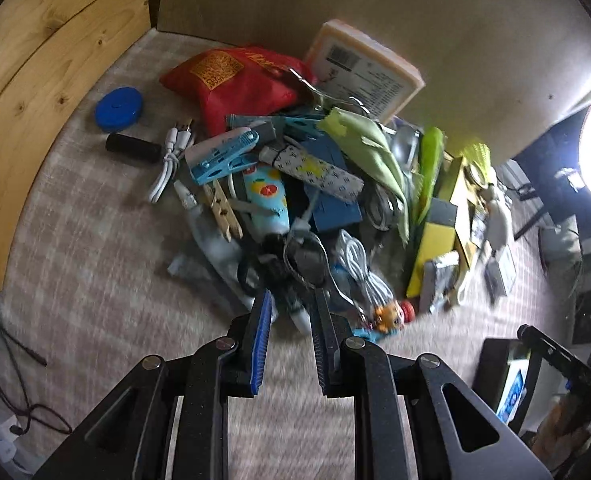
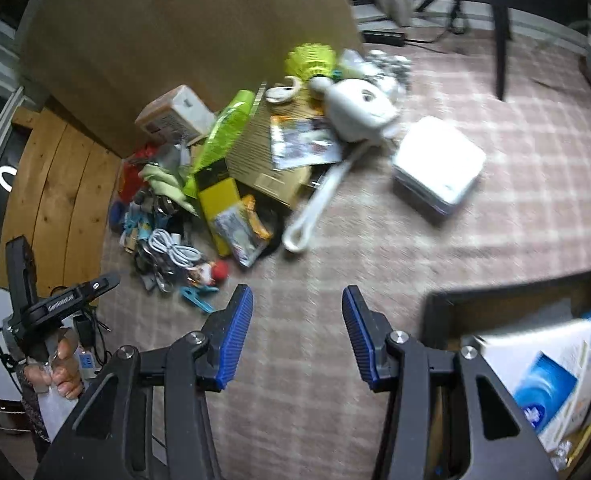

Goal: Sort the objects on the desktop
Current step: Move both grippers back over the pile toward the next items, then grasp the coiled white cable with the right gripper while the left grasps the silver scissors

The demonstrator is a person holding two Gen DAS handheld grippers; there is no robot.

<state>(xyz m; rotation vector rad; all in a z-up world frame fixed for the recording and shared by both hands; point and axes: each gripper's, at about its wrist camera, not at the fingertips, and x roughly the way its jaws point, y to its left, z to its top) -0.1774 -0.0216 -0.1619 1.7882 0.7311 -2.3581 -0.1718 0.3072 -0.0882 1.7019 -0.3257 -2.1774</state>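
where both tongs are seen nearest, nothing is held: left tongs [image 1: 291, 320] set narrow, empty, above near edge of pile [image 1: 295, 184]; right tongs [image 2: 297, 312] spread wide, empty, over bare checked cloth [image 2: 515, 208] on counter. just beyond left tongs, white cable [image 1: 359, 268] and small figurine [image 1: 391, 314] are seen. mid-pile, blue clip [image 1: 223, 156] and wooden peg [image 1: 223, 208] are lying. farther back, red pouch [image 1: 239, 80] and barcoded box [image 1: 367, 72] are propped by cardboard wall [image 1: 415, 8]. apart at left, blue round case [image 1: 118, 109] is placed.
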